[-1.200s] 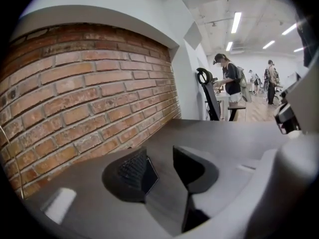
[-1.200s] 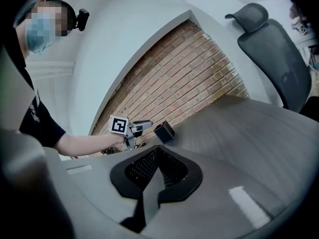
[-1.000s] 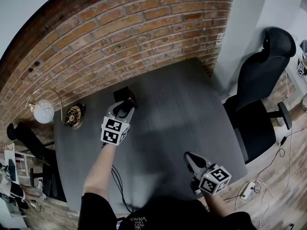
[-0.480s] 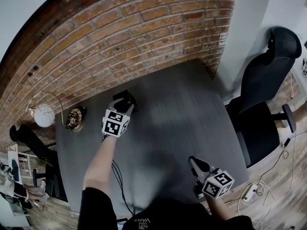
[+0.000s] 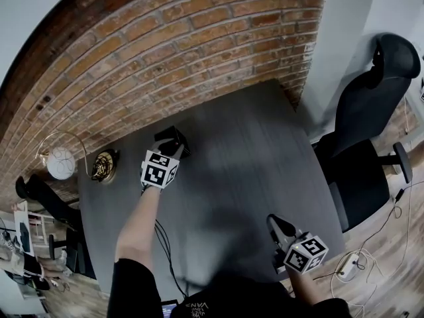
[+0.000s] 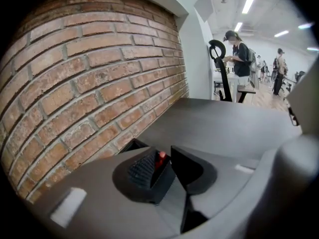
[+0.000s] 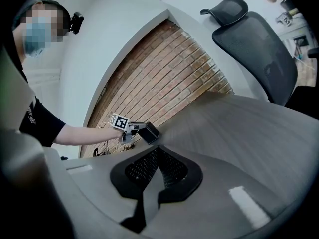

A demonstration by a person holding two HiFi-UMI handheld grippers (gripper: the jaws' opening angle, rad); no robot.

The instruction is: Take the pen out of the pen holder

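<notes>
A black pen holder [image 5: 173,138] stands on the dark table [image 5: 252,158] near the brick wall; the right gripper view shows it as a small dark box [image 7: 149,131]. My left gripper [image 5: 167,150] reaches down over it. In the left gripper view the red tip of a pen [image 6: 160,157] shows between the jaws of the left gripper [image 6: 167,156]. They have just been closing, with a thin gap still beside the pen. My right gripper [image 5: 275,224] hovers at the table's near right, shut [image 7: 157,151] with nothing in it.
A brass ornament [image 5: 103,164] and a white globe lamp [image 5: 61,163] sit at the table's left end. A black office chair [image 5: 371,144] stands to the right of the table. Cables [image 5: 165,244] hang below the near edge, and a power strip [image 5: 346,264] lies on the floor.
The left gripper has crept a little closer onto the pen holder. The right gripper has drifted down and to the right, toward the table's near edge.
</notes>
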